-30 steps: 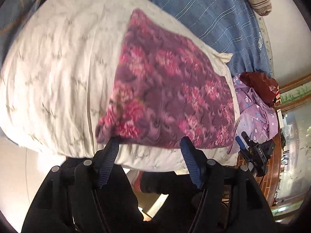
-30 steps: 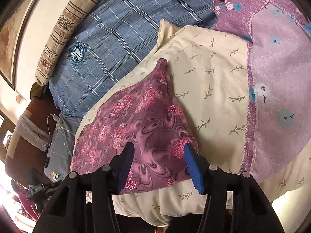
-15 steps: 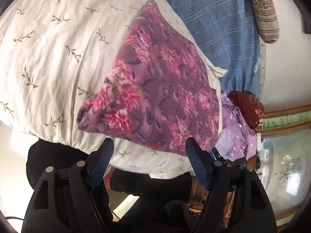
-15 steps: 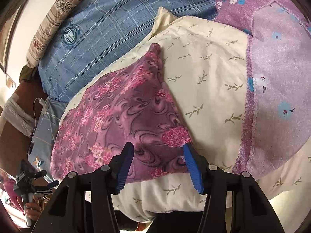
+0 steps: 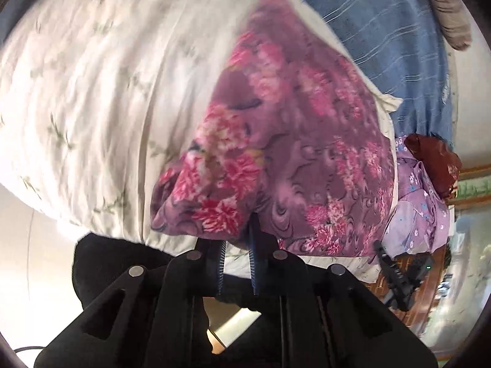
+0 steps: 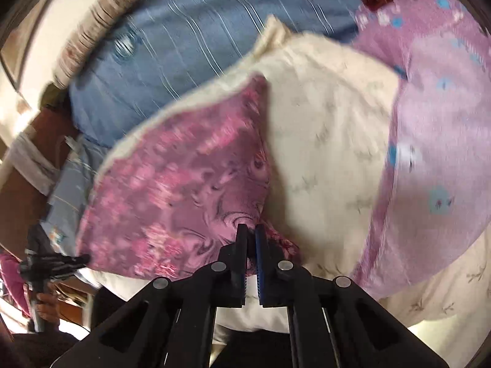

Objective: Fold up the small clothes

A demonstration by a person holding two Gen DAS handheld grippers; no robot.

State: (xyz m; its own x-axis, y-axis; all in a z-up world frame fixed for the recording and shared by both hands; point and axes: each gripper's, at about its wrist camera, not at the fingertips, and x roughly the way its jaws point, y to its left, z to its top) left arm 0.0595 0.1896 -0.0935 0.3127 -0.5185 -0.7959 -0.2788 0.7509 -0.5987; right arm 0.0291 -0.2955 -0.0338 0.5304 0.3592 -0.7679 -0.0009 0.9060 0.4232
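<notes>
A small purple garment with pink flowers (image 5: 285,141) lies spread on a cream cushion with a leaf print (image 5: 92,92). My left gripper (image 5: 237,233) is shut on the garment's near hem, by its left corner. In the right wrist view the same garment (image 6: 184,190) lies on the cushion (image 6: 325,153), and my right gripper (image 6: 249,233) is shut on its near right corner. Both views are blurred by motion. The other gripper shows at the edge of each view, at the left wrist view's right (image 5: 399,273) and the right wrist view's left (image 6: 46,266).
A lilac cloth with blue flowers (image 6: 435,141) covers the cushion's right side. A blue checked sheet (image 6: 190,49) lies behind, with a striped bolster (image 6: 101,21) along the wall. A dark red cloth (image 5: 435,159) lies beyond the lilac cloth.
Both grippers were open just short of the garment's near edge. Both have moved in and closed on that edge.
</notes>
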